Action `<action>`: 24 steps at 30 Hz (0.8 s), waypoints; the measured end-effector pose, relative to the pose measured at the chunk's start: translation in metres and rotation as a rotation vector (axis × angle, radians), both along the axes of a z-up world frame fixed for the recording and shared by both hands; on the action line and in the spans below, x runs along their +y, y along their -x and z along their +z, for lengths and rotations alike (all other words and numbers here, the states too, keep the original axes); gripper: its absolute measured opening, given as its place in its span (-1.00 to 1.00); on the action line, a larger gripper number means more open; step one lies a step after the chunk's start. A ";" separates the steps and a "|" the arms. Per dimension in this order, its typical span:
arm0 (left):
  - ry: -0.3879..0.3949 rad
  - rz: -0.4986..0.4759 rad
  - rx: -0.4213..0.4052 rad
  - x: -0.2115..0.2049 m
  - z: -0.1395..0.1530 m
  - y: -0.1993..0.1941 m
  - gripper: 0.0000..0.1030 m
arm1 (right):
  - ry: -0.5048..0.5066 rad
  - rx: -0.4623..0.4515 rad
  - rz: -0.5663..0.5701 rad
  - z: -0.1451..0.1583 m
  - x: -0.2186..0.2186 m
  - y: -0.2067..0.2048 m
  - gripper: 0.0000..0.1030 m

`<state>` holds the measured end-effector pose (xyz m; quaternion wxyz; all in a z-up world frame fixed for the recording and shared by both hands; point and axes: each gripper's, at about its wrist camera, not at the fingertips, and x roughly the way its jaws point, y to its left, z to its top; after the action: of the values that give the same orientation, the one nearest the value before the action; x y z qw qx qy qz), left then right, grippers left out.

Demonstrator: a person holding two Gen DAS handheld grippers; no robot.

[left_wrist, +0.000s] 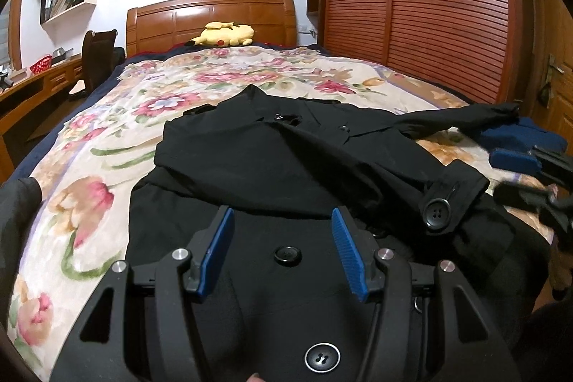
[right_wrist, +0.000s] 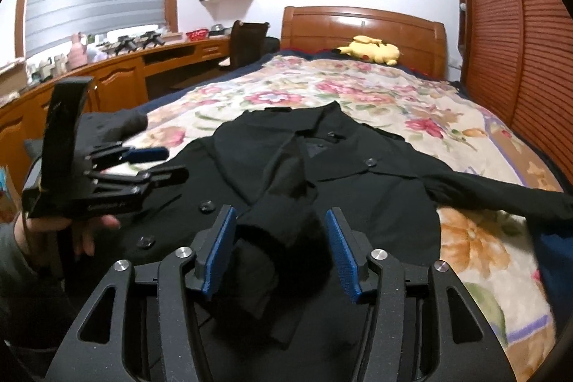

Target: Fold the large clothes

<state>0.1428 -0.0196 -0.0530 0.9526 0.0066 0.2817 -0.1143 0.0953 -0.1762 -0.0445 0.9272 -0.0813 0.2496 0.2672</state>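
Observation:
A black coat lies front up on the floral bedspread, collar toward the headboard. One sleeve is folded across the front; its cuff carries a large button. The other sleeve stretches out to the right. My left gripper hovers open over the coat's buttoned lower front, holding nothing. My right gripper is open, with the folded cuff seen between its blue pads, which do not clamp it.
A yellow plush toy lies by the wooden headboard. Louvred wardrobe doors run along the bed's right side. A desk and a chair stand on the left. A blue cloth lies at the bed's right edge.

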 end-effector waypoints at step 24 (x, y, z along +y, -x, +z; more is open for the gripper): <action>-0.009 0.012 0.012 -0.002 -0.006 -0.002 0.08 | 0.109 0.062 0.078 -0.037 0.041 0.014 0.20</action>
<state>0.1453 -0.0214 -0.0595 0.9515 0.0087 0.2882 -0.1074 0.0818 -0.1356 -0.0816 0.9021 -0.1330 0.2892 0.2915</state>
